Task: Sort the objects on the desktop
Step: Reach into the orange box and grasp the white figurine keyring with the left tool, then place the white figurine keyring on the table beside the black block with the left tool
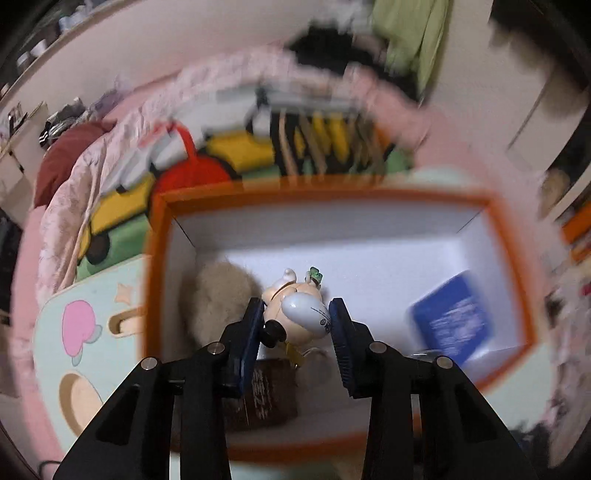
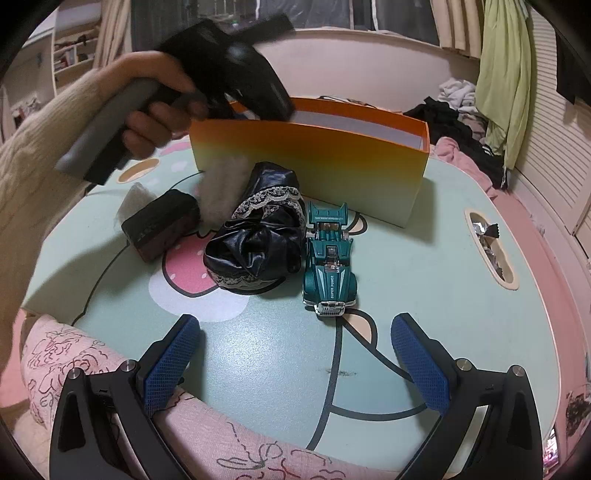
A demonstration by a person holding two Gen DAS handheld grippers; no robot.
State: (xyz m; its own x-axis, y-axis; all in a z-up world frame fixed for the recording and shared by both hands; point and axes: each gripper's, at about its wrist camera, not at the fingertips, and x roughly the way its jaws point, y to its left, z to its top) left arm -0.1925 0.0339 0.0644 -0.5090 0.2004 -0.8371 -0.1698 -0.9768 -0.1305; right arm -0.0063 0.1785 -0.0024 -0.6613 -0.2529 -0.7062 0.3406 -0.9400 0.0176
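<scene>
Left gripper (image 1: 295, 325): blue ribbed pads pinching glossy plastic figurine (image 1: 295, 306) above orange box (image 1: 159, 236)
Right gripper (image 2: 295, 354): spread, empty
Table (image 2: 406, 266): teal toy car (image 2: 330, 264), black lace-trimmed cloth (image 2: 255, 240) near box front

The right gripper (image 2: 295, 354) hangs wide open over the table (image 2: 424, 258). Ahead sit a toy car (image 2: 330, 258), black cloth (image 2: 258, 236) and an orange box (image 2: 314, 162).

A bed with a pink quilt (image 2: 66, 354) surrounds the mint-green bench (image 2: 258, 350). Behind stand a cream headboard (image 2: 369, 70), curtained dark windows (image 2: 314, 14), a hanging green garment (image 2: 506, 74), louvred white doors (image 2: 554, 147) and shelves (image 2: 74, 51) at left.
</scene>
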